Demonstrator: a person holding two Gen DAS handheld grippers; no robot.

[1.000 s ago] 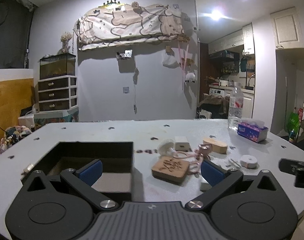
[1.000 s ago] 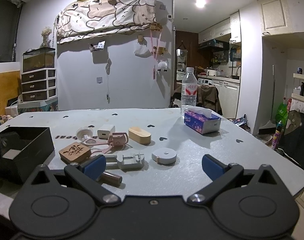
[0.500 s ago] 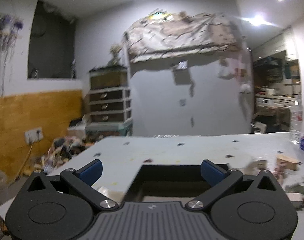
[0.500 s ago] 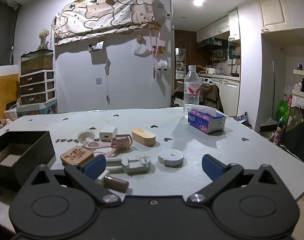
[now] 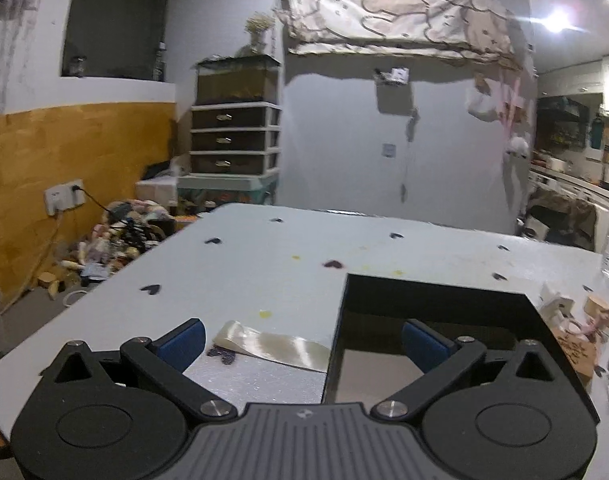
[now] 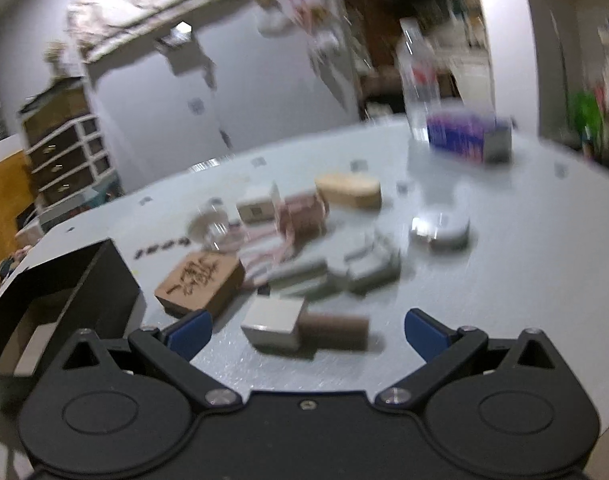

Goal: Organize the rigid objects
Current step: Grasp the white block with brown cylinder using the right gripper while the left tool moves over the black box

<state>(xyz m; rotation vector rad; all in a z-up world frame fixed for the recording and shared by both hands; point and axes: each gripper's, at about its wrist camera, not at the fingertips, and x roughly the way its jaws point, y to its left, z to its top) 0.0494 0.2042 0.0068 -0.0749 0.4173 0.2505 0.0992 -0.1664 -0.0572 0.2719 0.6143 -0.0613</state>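
Note:
A black open box (image 5: 432, 292) sits on the pale table, and my left gripper (image 5: 302, 340) hangs open over the box's near left wall, one finger outside and one inside. The same box (image 6: 104, 280) lies at the left of the right wrist view. My right gripper (image 6: 308, 330) is open, and a white-and-brown block (image 6: 300, 326) lies on the table between its fingers. Beyond it are an engraved wooden tag (image 6: 200, 282), a grey clip (image 6: 364, 268), a white tape measure (image 6: 440, 230), a pink item (image 6: 304, 216), a white charger (image 6: 258, 208) and a tan wooden block (image 6: 348, 192).
A clear strip of tape (image 5: 272, 344) lies left of the box. A tissue pack (image 6: 468, 138) and a water bottle (image 6: 418, 68) stand at the far right of the table. A drawer unit (image 5: 234, 140) and floor clutter (image 5: 112, 240) sit beyond the left table edge.
My left gripper swung left off the small items onto the box's left wall. My right gripper tilted down and forward, closing in on the white-and-brown block; its view is blurred by motion.

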